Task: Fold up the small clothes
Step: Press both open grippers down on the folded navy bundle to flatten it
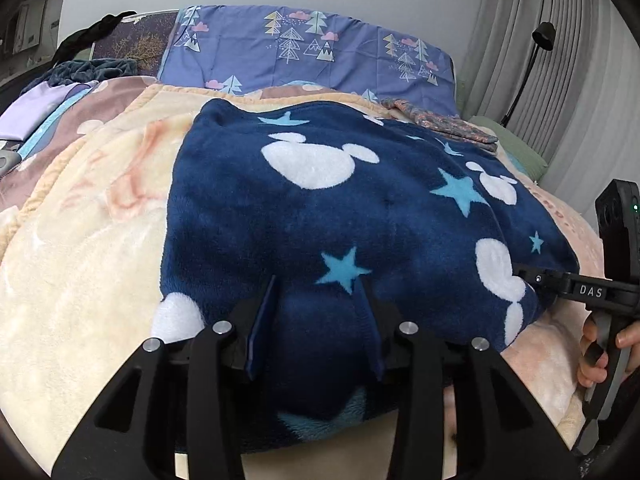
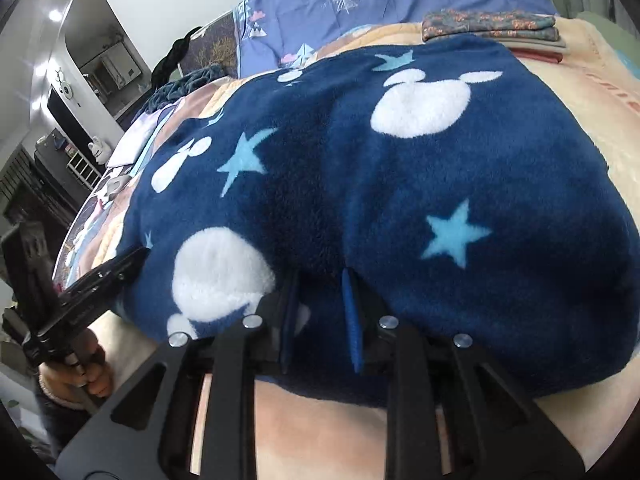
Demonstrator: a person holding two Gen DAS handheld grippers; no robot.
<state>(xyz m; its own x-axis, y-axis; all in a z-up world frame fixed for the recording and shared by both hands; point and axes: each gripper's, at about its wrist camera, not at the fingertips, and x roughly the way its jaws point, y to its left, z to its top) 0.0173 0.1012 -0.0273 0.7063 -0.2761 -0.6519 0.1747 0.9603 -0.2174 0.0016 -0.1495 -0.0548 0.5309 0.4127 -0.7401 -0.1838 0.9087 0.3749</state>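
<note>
In the left wrist view, a cream plush blanket spreads off to the left of the fingers, with a dark teal bundle and a black strap lying far beyond it near the wall. Straight ahead of the left gripper lies the navy fleece garment, patterned with white mouse-head shapes and light blue stars — its near hem bulges up between the two blue-padded fingers, which stand moderately apart with fleece filling the gap; whether the pads actually press on it cannot be told. Beyond the fingers, a purple pillow printed with trees rests against the wall. Further right, a floral folded cloth sits just past the garment's far corner. At the right edge, the right gripper meets the garment's side hem, with a hand on its handle, and grey curtains hang behind.

In the right wrist view, the left gripper comes in from the left, its tip at the garment's edge. The right gripper has its fingers set narrow, the hem bunched between them. Far ahead and right, the floral cloth tops a small stack.
</note>
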